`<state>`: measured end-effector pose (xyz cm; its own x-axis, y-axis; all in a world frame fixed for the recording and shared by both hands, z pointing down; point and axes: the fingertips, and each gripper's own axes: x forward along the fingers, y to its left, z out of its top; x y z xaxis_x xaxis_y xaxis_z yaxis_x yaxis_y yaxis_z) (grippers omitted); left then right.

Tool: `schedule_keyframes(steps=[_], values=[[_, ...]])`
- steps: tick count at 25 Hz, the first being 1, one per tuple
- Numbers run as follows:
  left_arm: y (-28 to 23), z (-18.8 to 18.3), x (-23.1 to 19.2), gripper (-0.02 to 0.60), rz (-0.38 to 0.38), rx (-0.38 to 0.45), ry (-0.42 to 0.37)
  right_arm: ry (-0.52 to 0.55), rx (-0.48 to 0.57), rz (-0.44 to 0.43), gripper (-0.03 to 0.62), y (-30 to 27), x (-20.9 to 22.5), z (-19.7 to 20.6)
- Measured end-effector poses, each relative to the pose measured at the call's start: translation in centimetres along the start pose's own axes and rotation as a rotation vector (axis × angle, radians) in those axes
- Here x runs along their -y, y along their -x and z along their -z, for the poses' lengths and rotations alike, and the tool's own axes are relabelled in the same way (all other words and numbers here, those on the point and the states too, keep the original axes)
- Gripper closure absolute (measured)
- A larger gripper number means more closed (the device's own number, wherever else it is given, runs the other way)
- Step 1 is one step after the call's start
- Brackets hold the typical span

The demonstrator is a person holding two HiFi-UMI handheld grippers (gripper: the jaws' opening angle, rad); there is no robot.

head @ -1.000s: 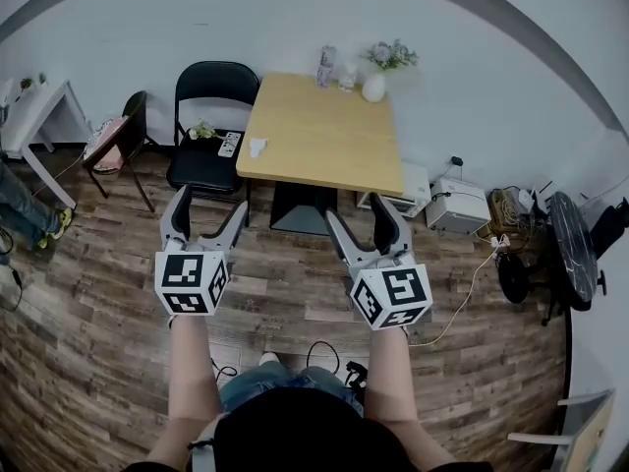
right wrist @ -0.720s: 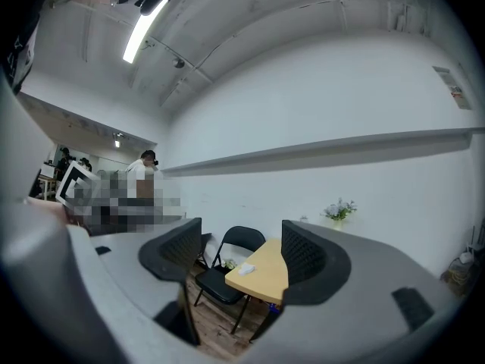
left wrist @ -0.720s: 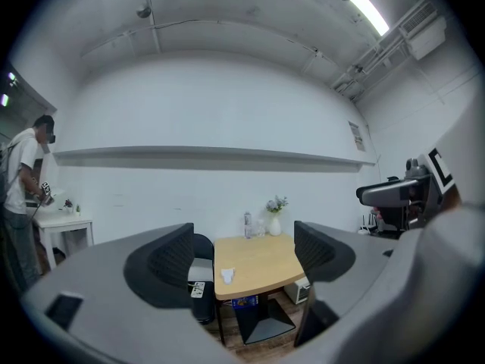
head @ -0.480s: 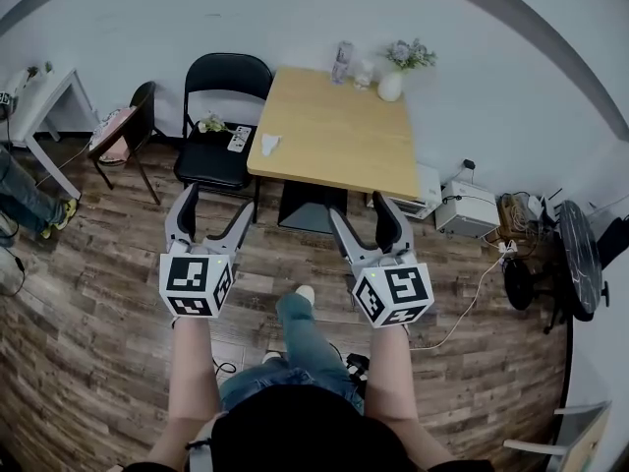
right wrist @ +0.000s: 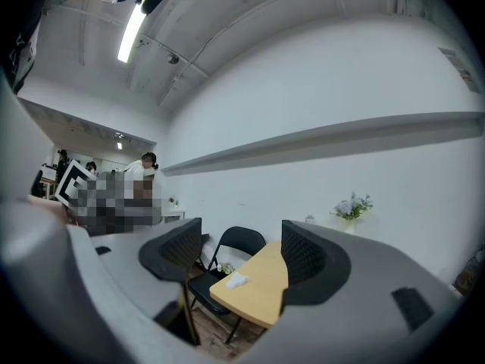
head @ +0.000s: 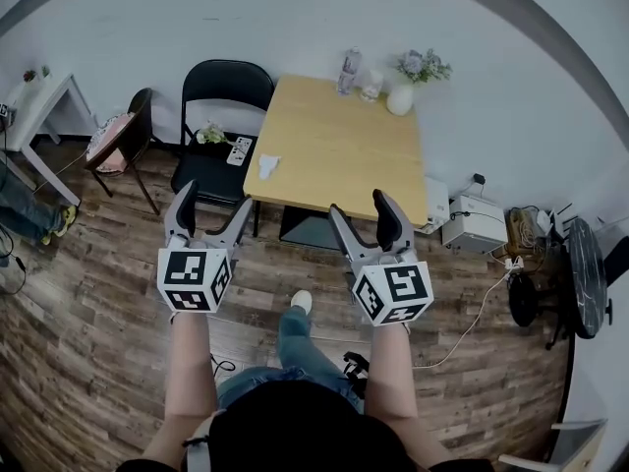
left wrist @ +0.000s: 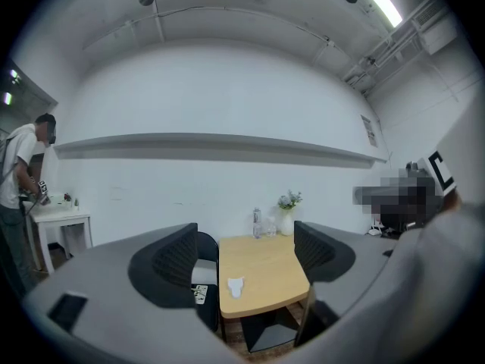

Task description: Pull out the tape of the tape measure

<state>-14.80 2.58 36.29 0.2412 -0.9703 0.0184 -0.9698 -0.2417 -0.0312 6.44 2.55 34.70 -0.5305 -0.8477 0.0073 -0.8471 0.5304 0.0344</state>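
No tape measure shows in any view. A wooden table point(head: 339, 155) stands ahead against the white wall, with a small white crumpled thing point(head: 267, 163) near its left edge. At its back are a bottle point(head: 352, 70) and a white vase of flowers point(head: 401, 98). My left gripper point(head: 213, 200) and right gripper point(head: 357, 205) are held side by side above the wood floor, short of the table. Both are open and hold nothing. The left gripper view frames the table point(left wrist: 261, 275) between its open fingers point(left wrist: 176, 262). The right gripper view shows the table point(right wrist: 258, 283) from the side.
A black folding chair point(head: 221, 126) stands left of the table with a remote and a small plant on its seat. Further left are a brown chair point(head: 123, 141) and a white side table point(head: 39, 106). White devices point(head: 467, 224) and cables lie on the floor at right. A person point(left wrist: 23, 188) stands far left.
The person holding me has stepped forward, one leg now out in front. The table sits nearer and lower in the head view. Both grippers stay open, side by side.
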Motion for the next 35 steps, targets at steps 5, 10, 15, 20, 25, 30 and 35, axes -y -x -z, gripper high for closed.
schedule_keyframes(steps=[5,10,15,20,25,30,35], values=[[-6.5,-0.1,-0.7,0.179,0.007,-0.010,-0.005,0.004,-0.009,-0.011,0.252,-5.5,4.0,-0.2],[-13.4,-0.5,-1.6,0.179,-0.008,-0.023,0.009,0.011,-0.013,-0.017,0.252,-10.9,8.5,-0.6],[-19.4,-1.0,-2.7,0.179,-0.024,-0.032,0.003,-0.010,-0.012,-0.014,0.252,-15.5,12.9,-0.8],[-24.5,-0.3,-3.6,0.179,-0.043,-0.046,0.014,-0.016,-0.022,-0.014,0.253,-19.4,16.3,-0.1],[-27.6,1.6,-4.2,0.179,-0.053,-0.082,0.025,-0.039,-0.059,-0.003,0.253,-21.6,18.5,2.1],[-29.3,4.2,-4.6,0.179,-0.055,-0.129,0.042,-0.067,-0.094,0.003,0.252,-22.6,19.7,4.4],[-29.9,7.6,-4.9,0.179,-0.042,-0.201,0.059,-0.109,-0.129,0.016,0.253,-23.6,19.8,6.8]])
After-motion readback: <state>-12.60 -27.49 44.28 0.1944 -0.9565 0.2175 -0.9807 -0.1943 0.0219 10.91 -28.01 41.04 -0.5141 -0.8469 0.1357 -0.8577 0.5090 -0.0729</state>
